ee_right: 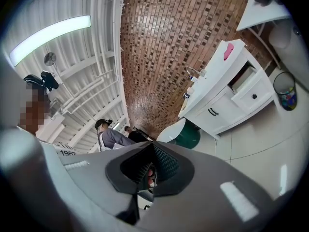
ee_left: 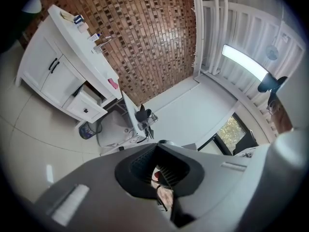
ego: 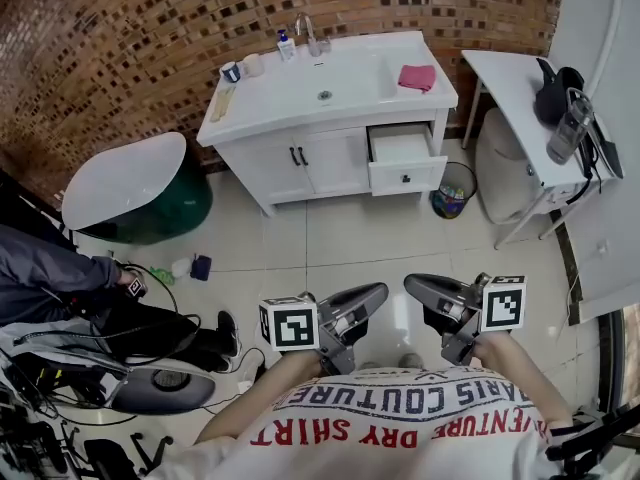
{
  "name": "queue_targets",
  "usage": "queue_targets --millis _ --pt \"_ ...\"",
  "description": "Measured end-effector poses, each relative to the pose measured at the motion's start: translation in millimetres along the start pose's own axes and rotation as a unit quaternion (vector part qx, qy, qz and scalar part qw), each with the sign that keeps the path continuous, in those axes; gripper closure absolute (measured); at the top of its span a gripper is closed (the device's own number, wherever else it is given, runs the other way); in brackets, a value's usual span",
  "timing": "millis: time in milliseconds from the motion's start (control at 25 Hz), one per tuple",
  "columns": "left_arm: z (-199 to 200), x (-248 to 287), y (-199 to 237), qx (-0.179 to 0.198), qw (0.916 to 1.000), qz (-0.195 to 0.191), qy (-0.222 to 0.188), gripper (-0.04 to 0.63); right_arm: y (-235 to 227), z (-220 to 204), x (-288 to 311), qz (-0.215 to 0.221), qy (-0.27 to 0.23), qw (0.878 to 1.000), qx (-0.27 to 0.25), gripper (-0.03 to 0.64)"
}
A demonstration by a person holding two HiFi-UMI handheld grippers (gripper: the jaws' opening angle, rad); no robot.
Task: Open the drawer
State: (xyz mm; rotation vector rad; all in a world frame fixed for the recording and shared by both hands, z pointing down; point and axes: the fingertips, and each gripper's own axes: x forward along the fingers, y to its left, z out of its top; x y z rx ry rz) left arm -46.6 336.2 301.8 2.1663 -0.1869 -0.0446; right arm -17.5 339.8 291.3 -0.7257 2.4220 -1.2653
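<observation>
The white vanity stands against the brick wall across the tiled floor. Its right-hand drawer is pulled out, showing a white inside, with a small dark knob on the front. The same drawer shows in the left gripper view and the drawer in the right gripper view. Both grippers are held close to my chest, far from the vanity. My left gripper and right gripper point toward each other, each shut with nothing held. The left gripper and right gripper show their jaws meeting.
A pink cloth, a tap and a soap bottle sit on the vanity top. A small bin stands right of the drawer, beside a white side table. A green tub and a seated person are at left.
</observation>
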Motion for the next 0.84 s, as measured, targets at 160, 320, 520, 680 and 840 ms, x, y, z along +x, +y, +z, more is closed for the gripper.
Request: queue_targets --millis 160,320,520,680,840 --pt "1 0 -3 0.001 1.0000 -0.005 0.001 0.611 4 2 -1 -0.002 -0.003 1.000 -0.008 0.611" --pt "0 -3 -9 0.007 0.9999 -0.015 0.003 0.612 6 -2 -3 -0.008 -0.012 1.000 -0.011 0.611" --pt "2 -2 -12 0.011 0.9997 -0.024 0.004 0.612 9 -5 -3 -0.012 -0.015 1.000 -0.017 0.611" --pt "-1 6 -14 0.009 0.9996 -0.026 0.010 0.612 10 -2 -13 -0.019 -0.019 0.999 -0.018 0.611" --pt "-3 18 -21 0.009 0.9994 -0.029 0.016 0.611 13 4 -25 -0.023 -0.023 0.999 -0.018 0.611"
